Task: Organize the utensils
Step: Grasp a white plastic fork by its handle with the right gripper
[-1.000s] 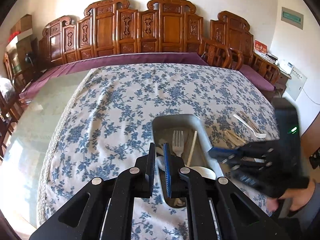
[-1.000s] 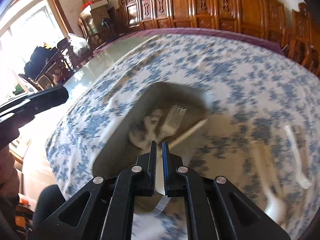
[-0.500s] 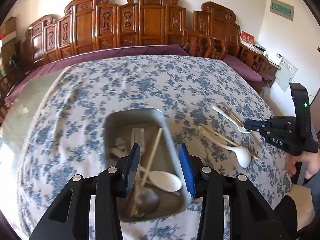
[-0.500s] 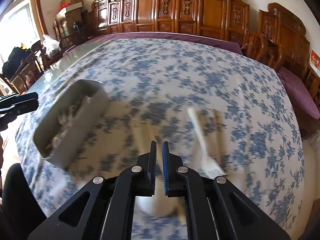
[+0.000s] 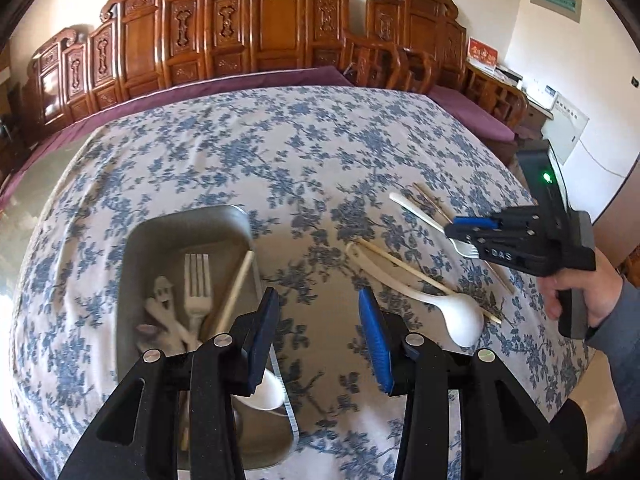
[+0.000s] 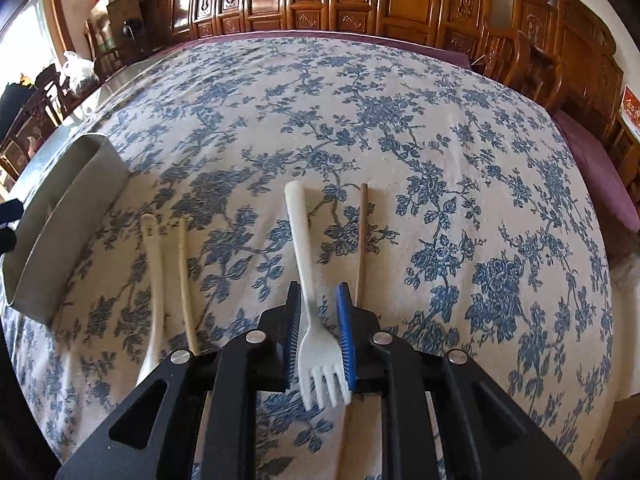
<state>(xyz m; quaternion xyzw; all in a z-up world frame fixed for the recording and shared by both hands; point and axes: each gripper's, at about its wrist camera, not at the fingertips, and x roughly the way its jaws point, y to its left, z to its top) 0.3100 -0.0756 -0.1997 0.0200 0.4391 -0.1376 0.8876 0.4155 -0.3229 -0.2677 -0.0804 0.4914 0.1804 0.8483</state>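
A grey tray (image 5: 168, 236) holds a white fork (image 5: 197, 288), a chopstick (image 5: 236, 288) and other pale utensils. My left gripper (image 5: 318, 320) stands open over bare cloth just right of the tray, with nothing between its fingers. To its right on the cloth lie a white spoon (image 5: 460, 320), chopsticks (image 5: 404, 266) and a second white fork (image 6: 304, 264). My right gripper (image 6: 318, 320) hangs low over that fork. Its jaws are opening, and the fork's head lies between them on the cloth.
A blue-flowered cloth (image 6: 360, 120) covers the large table. The tray (image 6: 68, 216) sits at the left in the right wrist view, with the spoon (image 6: 154, 280) and a chopstick (image 6: 184, 272) beside it. Another chopstick (image 6: 362, 240) lies right of the fork. Carved wooden chairs (image 5: 280, 20) line the far side.
My left gripper opened and slid right, off the tray. My right gripper swung from above the tray to the fork on the cloth, came lower, and its jaws parted around the fork.
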